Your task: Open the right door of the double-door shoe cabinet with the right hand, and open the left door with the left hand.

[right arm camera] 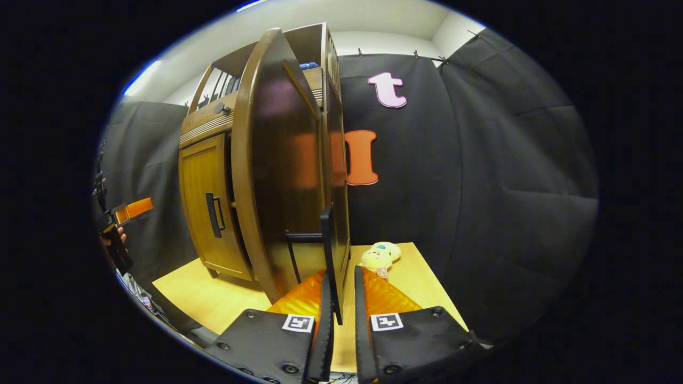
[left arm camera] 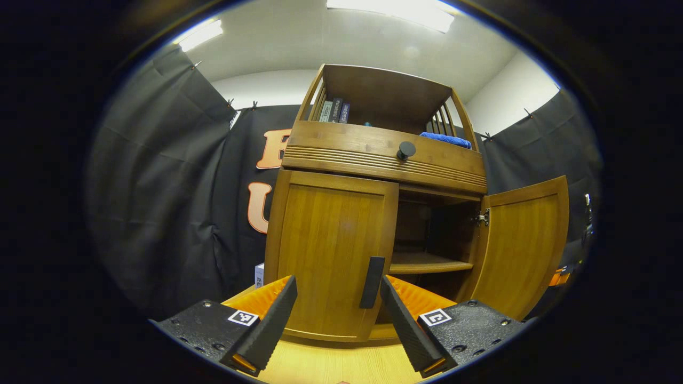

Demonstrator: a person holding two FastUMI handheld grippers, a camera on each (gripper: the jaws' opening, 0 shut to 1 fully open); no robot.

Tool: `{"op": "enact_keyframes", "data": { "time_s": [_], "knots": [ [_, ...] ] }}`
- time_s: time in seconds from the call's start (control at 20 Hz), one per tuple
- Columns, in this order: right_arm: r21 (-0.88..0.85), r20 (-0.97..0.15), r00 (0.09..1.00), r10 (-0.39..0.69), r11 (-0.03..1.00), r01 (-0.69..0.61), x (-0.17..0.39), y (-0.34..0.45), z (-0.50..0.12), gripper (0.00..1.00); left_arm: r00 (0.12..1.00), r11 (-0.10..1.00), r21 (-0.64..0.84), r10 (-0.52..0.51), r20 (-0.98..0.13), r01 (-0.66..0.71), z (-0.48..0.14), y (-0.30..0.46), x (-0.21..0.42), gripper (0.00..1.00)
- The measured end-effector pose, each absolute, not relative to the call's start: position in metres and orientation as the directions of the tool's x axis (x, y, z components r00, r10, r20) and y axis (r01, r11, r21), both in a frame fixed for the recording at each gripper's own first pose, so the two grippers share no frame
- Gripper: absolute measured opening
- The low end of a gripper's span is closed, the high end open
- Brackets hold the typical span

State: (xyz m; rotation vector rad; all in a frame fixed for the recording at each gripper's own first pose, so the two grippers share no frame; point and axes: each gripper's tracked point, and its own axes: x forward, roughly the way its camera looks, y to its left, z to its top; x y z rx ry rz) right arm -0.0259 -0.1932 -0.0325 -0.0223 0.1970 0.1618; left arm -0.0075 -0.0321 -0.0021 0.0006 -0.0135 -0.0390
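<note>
R gripper (right arm camera: 338, 325) clenched on dark bar handle (right arm camera: 327, 250) of swung-open brown wooden right door (right arm camera: 277, 176). L gripper (left arm camera: 336, 325) released, jaws wide; closed left door's (left arm camera: 331, 250) black handle (left arm camera: 372, 282) sits between them, untouched.

Two handheld grippers, matching in build

The left gripper (left arm camera: 337, 314) and right gripper (right arm camera: 341, 320) have textured black screwed mounts, square black-and-white markers and ribbed orange inner panels; at nine o'clock, a hand (right arm camera: 114, 237) grips an orange-and-black body.
</note>
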Motion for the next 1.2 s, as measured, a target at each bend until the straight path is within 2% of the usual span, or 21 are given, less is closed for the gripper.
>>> {"op": "enact_keyframes", "data": {
  "time_s": [0.1, 0.35, 0.4, 0.45, 0.5, 0.55, 0.6, 0.65, 0.7, 0.75, 0.8, 0.85, 0.9, 0.95, 1.0, 1.05, 1.1, 1.2],
  "knots": [
    [-0.004, -0.196, 0.967, 0.165, 0.986, -0.169, -0.025, -0.197, -0.032, 0.29, 0.999, 0.999, 0.006, -0.039, 0.018, 0.039, 0.0, -0.031, -0.007, 0.92],
    [0.009, -0.186, 0.968, 0.17, 0.985, -0.171, -0.029, -0.195, -0.035, 0.29, 0.998, 0.998, 0.016, -0.056, 0.034, 0.056, 0.006, -0.033, -0.007, 0.92],
    [0.013, -0.179, 0.969, 0.168, 0.986, -0.168, -0.032, -0.194, -0.035, 0.35, 0.997, 0.998, 0.016, -0.061, 0.036, 0.06, 0.007, -0.034, -0.008, 0.92],
    [0.008, -0.174, 0.973, 0.152, 0.988, -0.153, -0.035, -0.196, -0.036, 0.23, 0.997, 0.998, 0.014, -0.066, 0.037, 0.066, 0.007, -0.035, -0.008, 0.92],
    [0.005, -0.172, 0.976, 0.135, 0.991, -0.137, -0.037, -0.198, -0.037, 0.21, 0.997, 0.997, 0.01, -0.072, 0.038, 0.072, 0.007, -0.036, -0.008, 0.92],
    [0.006, -0.17, 0.979, 0.112, 0.994, -0.112, -0.039, -0.2, -0.038, 0.22, 0.996, 0.997, 0.006, -0.079, 0.037, 0.079, 0.006, -0.038, -0.01, 0.92],
    [0.006, -0.168, 0.982, 0.086, 0.996, -0.086, -0.043, -0.202, -0.037, 0.3, 0.996, 0.996, 0.003, -0.086, 0.035, 0.086, 0.005, -0.039, -0.01, 0.92],
    [0.004, -0.164, 0.985, 0.061, 0.998, -0.062, -0.049, -0.204, -0.036, 0.3, 0.995, 0.996, 0.001, -0.09, 0.034, 0.09, 0.004, -0.041, -0.01, 0.92],
    [0.006, -0.156, 0.987, 0.037, 0.999, -0.036, -0.054, -0.205, -0.034, 0.39, 0.995, 0.996, -0.002, -0.094, 0.032, 0.094, 0.004, -0.041, -0.01, 0.92],
    [0.011, -0.15, 0.989, 0.009, 1.0, -0.007, -0.06, -0.206, -0.033, 0.39, 0.994, 0.995, -0.009, -0.101, 0.028, 0.101, 0.002, -0.043, -0.01, 0.92],
    [0.016, -0.142, 0.99, -0.016, 1.0, 0.019, -0.067, -0.207, -0.032, 0.3, 0.994, 0.994, -0.017, -0.109, 0.023, 0.11, 0.001, -0.046, -0.009, 0.92],
    [0.016, -0.134, 0.99, -0.045, 0.999, 0.047, -0.073, -0.207, -0.032, 0.3, 0.993, 0.993, -0.026, -0.119, 0.017, 0.119, -0.002, -0.049, -0.007, 0.92],
    [0.008, -0.129, 0.989, -0.072, 0.997, 0.073, -0.08, -0.207, -0.032, 0.35, 0.992, 0.991, -0.033, -0.13, 0.009, 0.13, -0.004, -0.052, -0.006, 0.92],
    [-0.002, -0.123, 0.988, -0.097, 0.995, 0.098, -0.087, -0.205, -0.03, 0.3, 0.99, 0.99, -0.038, -0.139, 0.001, 0.139, -0.006, -0.054, -0.005, 0.92],
    [-0.01, -0.115, 0.986, -0.12, 0.993, 0.12, -0.093, -0.203, -0.027, 0.3, 0.989, 0.988, -0.042, -0.146, -0.007, 0.146, -0.007, -0.057, -0.004, 0.92],
    [-0.012, -0.111, 0.984, -0.141, 0.99, 0.141, -0.101, -0.2, -0.023, 0.22, 0.988, 0.987, -0.044, -0.155, -0.013, 0.155, -0.008, -0.06, -0.003, 0.92],
    [-0.008, -0.109, 0.982, -0.152, 0.988, 0.152, -0.106, -0.194, -0.021, 0.3, 0.987, 0.986, -0.044, -0.163, -0.012, 0.162, -0.007, -0.062, -0.002, 0.92],
    [0.003, -0.104, 0.983, -0.154, 0.988, 0.155, -0.116, -0.179, -0.017, 0.32, 0.984, 0.984, -0.035, -0.177, -0.017, 0.177, -0.009, -0.067, 0.007, 0.92]
  ]
}}
